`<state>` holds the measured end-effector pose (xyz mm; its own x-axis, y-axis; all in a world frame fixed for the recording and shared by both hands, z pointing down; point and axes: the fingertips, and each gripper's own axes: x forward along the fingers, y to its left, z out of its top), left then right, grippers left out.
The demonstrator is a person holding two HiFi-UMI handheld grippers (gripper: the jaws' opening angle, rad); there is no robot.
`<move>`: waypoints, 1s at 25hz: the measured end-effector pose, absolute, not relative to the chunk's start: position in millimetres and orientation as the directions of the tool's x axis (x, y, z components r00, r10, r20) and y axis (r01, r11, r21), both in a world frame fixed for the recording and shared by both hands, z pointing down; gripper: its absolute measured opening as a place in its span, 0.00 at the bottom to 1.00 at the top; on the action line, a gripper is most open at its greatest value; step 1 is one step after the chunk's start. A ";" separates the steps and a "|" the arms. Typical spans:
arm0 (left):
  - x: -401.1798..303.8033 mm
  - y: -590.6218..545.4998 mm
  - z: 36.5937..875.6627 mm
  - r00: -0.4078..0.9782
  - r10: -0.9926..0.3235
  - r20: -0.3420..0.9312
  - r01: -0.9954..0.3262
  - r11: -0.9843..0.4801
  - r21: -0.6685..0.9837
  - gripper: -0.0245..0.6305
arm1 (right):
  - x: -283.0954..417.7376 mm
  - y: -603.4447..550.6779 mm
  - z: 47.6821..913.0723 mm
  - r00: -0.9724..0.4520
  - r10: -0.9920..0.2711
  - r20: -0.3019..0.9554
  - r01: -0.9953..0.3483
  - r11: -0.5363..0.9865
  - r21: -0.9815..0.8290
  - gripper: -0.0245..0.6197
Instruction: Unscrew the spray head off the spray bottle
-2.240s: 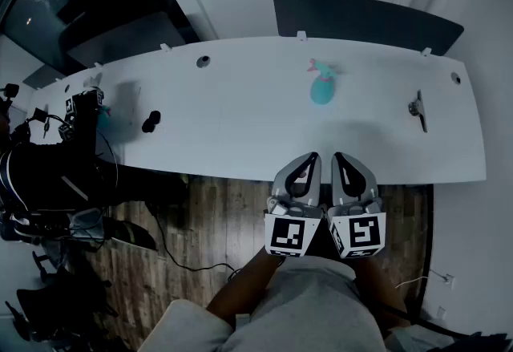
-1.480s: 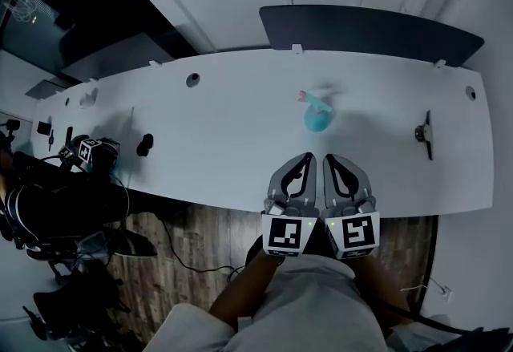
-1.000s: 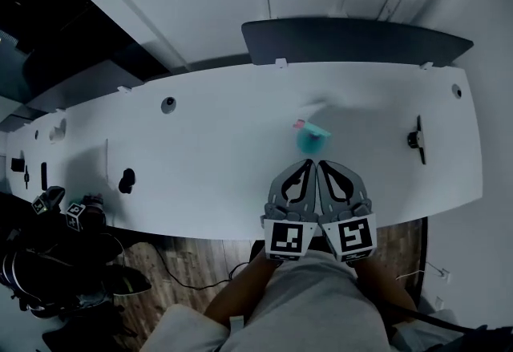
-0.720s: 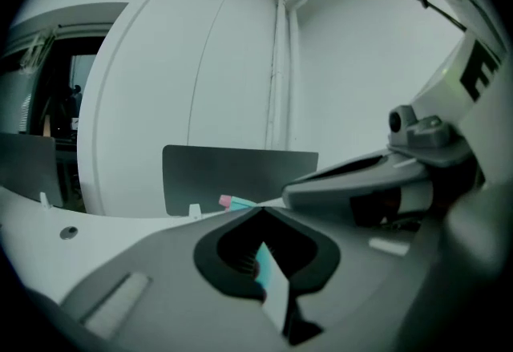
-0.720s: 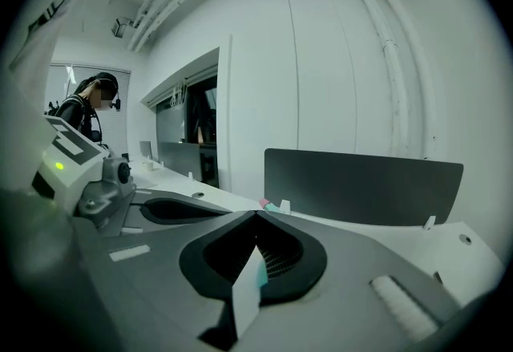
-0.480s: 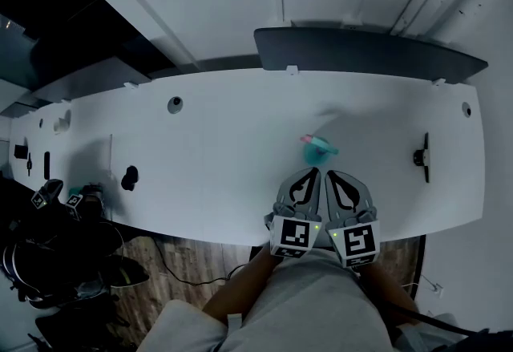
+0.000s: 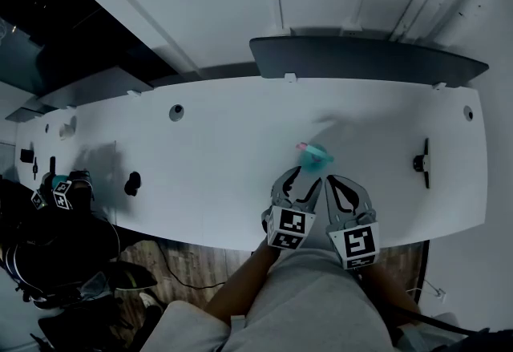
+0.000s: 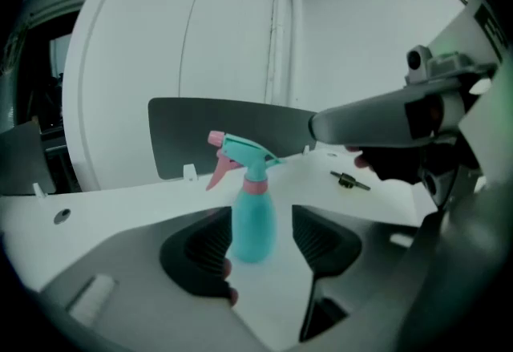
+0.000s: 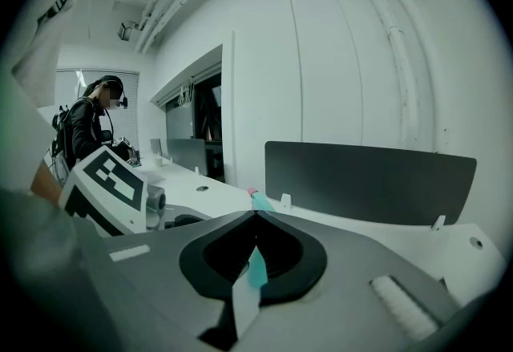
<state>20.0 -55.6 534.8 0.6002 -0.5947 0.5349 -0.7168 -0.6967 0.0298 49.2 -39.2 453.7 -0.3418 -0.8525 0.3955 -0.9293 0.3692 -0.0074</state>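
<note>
A teal spray bottle with a pink-and-teal spray head stands upright on the white table. My left gripper sits just in front of it, and its jaws have just been opening. In the left gripper view the bottle shows in the gap of that gripper, with both pads clear of it. To the right, my right gripper is shut on nothing. In the right gripper view only a teal sliver of the bottle shows behind its closed tips.
A dark grey divider panel runs along the table's far edge. A black clamp lies at the right, and a small black object and a cable hole at the left. Another person stands off the table's left end.
Both grippers have moved forward over the table's front edge toward the bottle. The left one has dropped lower and its jaws have gone from shut to open. The right one stays shut.
</note>
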 end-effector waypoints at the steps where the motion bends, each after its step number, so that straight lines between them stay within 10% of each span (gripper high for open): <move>1: 19.4 -57.0 540.4 0.596 -0.587 0.548 -0.716 -0.697 0.033 0.41 | 50.5 -38.9 454.2 -0.340 -0.852 0.397 -0.930 0.368 -0.006 0.04; 25: 48.1 -98.3 616.8 0.552 -0.499 0.668 -0.691 -0.722 0.032 0.60 | 73.1 -57.7 461.6 -0.316 -0.848 0.426 -0.936 0.353 0.010 0.04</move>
